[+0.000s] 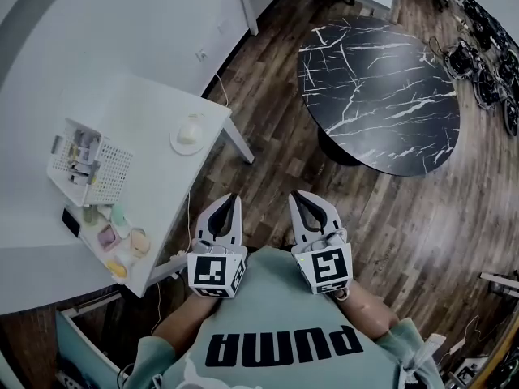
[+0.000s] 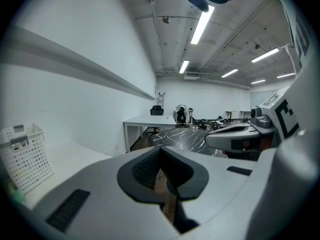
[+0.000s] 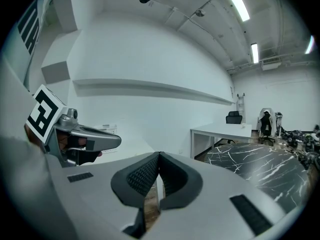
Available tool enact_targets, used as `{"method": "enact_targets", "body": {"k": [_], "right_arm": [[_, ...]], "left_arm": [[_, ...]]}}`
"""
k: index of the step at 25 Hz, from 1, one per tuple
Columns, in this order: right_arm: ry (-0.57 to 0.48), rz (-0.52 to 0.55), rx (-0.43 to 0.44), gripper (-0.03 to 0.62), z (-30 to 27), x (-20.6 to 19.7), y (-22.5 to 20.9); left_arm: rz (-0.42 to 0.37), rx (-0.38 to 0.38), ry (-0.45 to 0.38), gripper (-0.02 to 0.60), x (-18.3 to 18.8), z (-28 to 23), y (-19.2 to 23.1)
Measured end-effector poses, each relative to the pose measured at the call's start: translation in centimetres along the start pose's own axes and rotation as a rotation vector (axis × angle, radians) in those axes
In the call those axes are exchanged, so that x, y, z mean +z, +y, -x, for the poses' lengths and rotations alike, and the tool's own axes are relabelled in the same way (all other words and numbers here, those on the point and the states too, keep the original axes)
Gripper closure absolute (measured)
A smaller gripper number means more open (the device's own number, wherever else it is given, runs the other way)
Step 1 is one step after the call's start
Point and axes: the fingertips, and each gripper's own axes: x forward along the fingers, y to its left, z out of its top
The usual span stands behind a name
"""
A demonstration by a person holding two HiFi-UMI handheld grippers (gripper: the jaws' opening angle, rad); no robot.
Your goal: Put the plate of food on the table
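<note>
Plate: we see the plate [image 1: 178,145] with a pale, rounded piece of food [image 1: 190,129] on the white table [image 1: 138,96], close to its right-hand corner and just in from the edge.
Done so far: nothing that we can see; the plate is not yet picked up and lies well apart from both grippers.
Left to do: by our reckoning, all of it. We must reach the plate, take it by the rim, carry it level and set it down. We take the marble table [image 1: 381,96] to be the goal, though the task does not say which table.
Left gripper [image 1: 230,198]: jaws pressed together with nothing between them, held before the person's chest over the floor [image 1: 276,140].
Right gripper [image 1: 298,195]: likewise closed and empty, just beside the left one.
Marble table: round, black with white veins, its top bare; a strip of floor parts it from the white table's corner.
White table, other load: a white perforated basket [image 1: 85,162] towards the left edge and a row of small coloured pots [image 1: 117,245] along the near edge. What the pots hold we cannot tell.
Floor: dark wooden planks.
Room: white walls with a long wall shelf [image 3: 150,90], strip lights [image 2: 202,24] overhead, a far white desk [image 2: 145,120] with office chairs [image 2: 181,115], and tangled gear [image 1: 486,63] along the right side.
</note>
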Motion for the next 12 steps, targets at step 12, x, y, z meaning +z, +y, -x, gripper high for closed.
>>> {"method": "enact_targets", "body": {"k": [12], "right_arm": [[-0.003,-0.027,0.05,0.586,-2.6,0.1,-1.0]], "left_arm": [[-0.01,0.058,0.025,0.575,0.0,-1.1,1.3]]}}
